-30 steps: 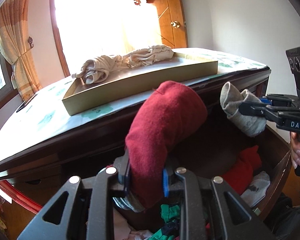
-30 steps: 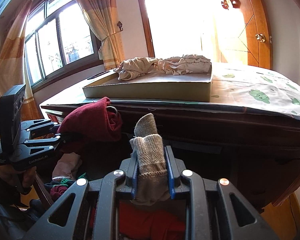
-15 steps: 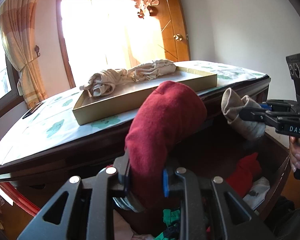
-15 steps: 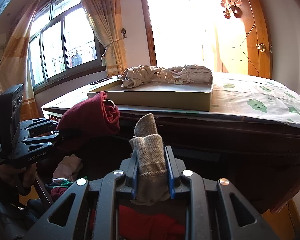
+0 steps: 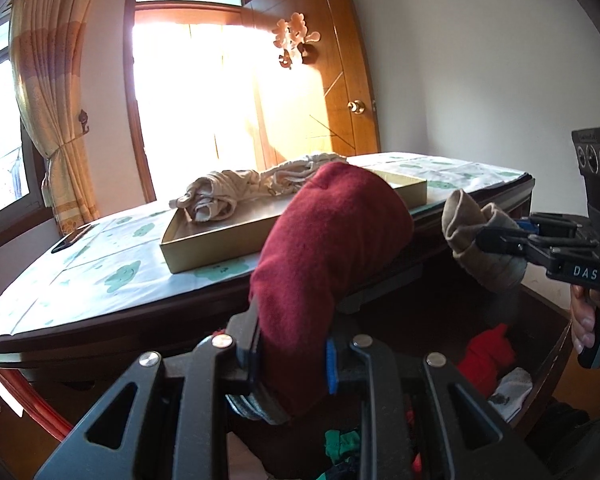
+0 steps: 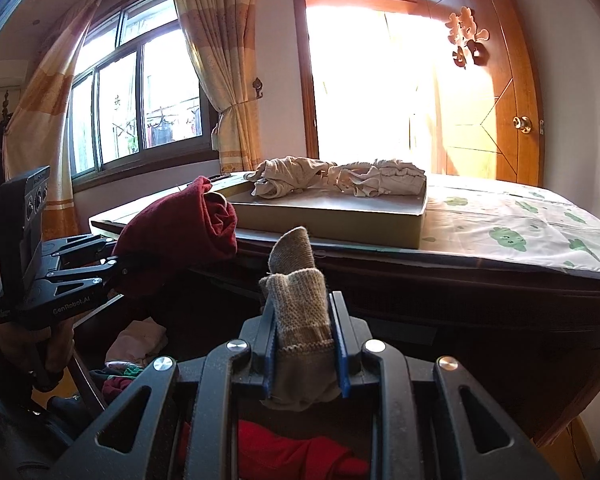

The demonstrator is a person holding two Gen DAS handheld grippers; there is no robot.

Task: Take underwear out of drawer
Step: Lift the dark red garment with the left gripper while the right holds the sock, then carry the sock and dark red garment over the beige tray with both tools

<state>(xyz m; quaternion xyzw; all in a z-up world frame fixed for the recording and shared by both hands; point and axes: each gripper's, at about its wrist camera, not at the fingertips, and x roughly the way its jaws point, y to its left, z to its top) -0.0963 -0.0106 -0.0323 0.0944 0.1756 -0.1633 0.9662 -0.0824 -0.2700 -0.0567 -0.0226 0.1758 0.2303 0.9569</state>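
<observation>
You held the left gripper [image 5: 290, 354] up above the open drawer [image 5: 548, 364], and its jaws were squeezed tight on a dark red rolled piece of underwear [image 5: 328, 248]. The red roll stood up from the jaws, then bent over toward the right and away from you, so its rounded end pointed at the table top [image 5: 100, 264]. In the right wrist view, that same red roll [image 6: 180, 232] stuck out of the left gripper [image 6: 118, 268] and its folded end faced the gold tray [image 6: 328, 220]. Your right gripper [image 6: 304, 350] was up too, and its jaws were closed on a small grey-tan knit roll [image 6: 296, 304]. That roll stood almost straight up between the blue pads [image 6: 337, 344], with its narrow tip leaning a little to the left. From the left wrist view the grey-tan roll [image 5: 468, 236] pointed left, toward the red one, and the two were near each other but not touching. The tray sat on the table top on a cloth with green clouds [image 6: 512, 232]. Some crumpled beige clothes [image 6: 340, 178] lay in the tray. Down in the drawer there were more clothes, like a bright red piece [image 5: 486, 356], a white piece [image 5: 510, 394] and a bit of green [image 5: 340, 442]. Your right hand [image 5: 586, 320] gripped the handle of the right gripper.
</observation>
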